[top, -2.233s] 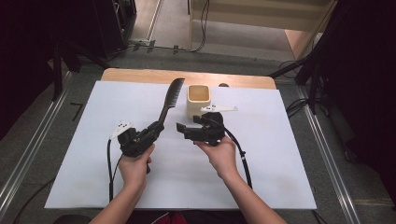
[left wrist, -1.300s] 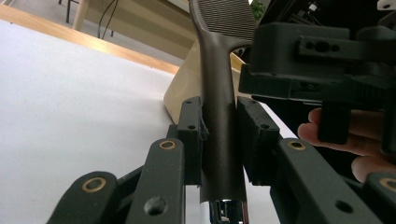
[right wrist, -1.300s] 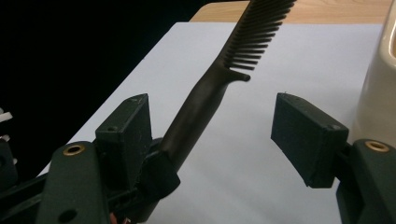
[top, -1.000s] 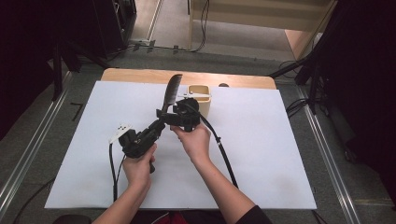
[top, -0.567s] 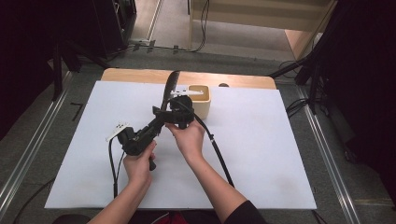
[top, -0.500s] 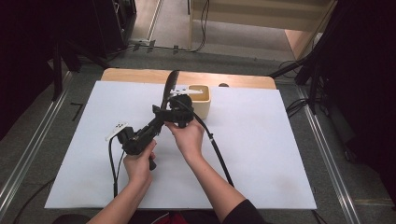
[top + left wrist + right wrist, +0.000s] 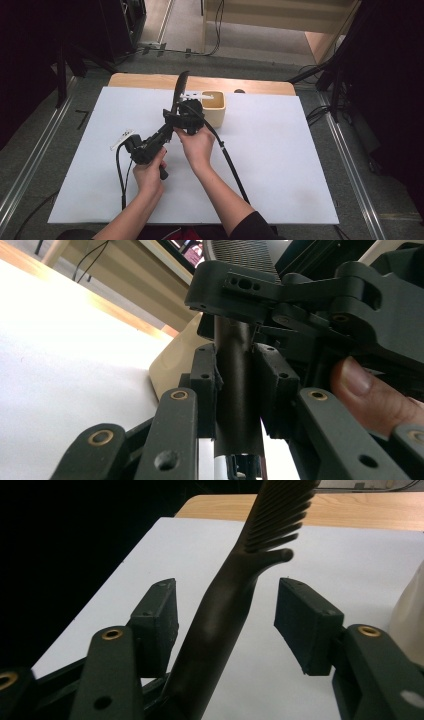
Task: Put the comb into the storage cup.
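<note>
A black comb (image 7: pixel 179 92) stands tilted up over the white mat, teeth toward the far edge. My left gripper (image 7: pixel 169 127) is shut on its handle; in the left gripper view both pads press the dark handle (image 7: pixel 238 405). My right gripper (image 7: pixel 184 114) is right above that grip, open, with its two pads apart on either side of the comb's handle (image 7: pixel 223 611) and touching neither side. The comb's teeth (image 7: pixel 280 515) rise beyond the pads. A beige cup (image 7: pixel 214 108) stands just behind the right gripper.
The white mat (image 7: pixel 280 165) covers most of the table, with a wooden strip (image 7: pixel 150 80) along its far edge. The right gripper's black cable (image 7: pixel 231 165) trails across the mat toward me. Metal rails (image 7: pixel 350 165) run down both sides of the table.
My right gripper has moved left from in front of the cup to the comb and now straddles its handle, open. The left gripper has tipped the comb more upright.
</note>
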`<state>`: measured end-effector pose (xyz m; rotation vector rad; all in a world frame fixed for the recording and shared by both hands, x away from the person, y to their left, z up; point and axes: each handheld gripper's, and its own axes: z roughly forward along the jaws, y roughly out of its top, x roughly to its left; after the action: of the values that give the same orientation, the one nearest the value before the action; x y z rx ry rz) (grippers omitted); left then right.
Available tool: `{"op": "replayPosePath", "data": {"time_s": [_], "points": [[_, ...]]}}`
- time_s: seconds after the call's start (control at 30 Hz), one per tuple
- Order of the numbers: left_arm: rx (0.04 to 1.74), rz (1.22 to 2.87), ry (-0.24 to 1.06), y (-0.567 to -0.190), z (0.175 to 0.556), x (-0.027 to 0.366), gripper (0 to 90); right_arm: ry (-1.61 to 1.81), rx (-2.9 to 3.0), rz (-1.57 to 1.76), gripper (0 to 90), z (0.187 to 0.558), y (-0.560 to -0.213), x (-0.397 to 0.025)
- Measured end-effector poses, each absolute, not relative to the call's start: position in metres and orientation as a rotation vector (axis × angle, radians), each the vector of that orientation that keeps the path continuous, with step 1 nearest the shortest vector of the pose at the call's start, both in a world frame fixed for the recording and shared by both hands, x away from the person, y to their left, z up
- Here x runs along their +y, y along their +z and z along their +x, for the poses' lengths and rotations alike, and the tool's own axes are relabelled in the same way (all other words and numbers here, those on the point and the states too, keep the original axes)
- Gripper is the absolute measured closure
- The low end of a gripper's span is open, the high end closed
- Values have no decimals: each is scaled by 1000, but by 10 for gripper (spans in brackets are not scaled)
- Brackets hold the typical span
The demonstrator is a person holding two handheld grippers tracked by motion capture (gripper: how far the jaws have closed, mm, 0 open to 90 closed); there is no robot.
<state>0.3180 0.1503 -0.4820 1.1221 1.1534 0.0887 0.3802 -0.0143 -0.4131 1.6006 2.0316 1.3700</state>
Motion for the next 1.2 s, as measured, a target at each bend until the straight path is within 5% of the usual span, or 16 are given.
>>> {"op": "replayPosePath", "data": {"time_s": [0.43, 1.2], "points": [[1165, 1132, 93, -483, 318, 149, 732, 1373, 2033, 1669, 598, 381, -412, -12], [1147, 1157, 76, -485, 318, 145, 731, 1469, 2003, 1772, 677, 379, -412, -21]]}}
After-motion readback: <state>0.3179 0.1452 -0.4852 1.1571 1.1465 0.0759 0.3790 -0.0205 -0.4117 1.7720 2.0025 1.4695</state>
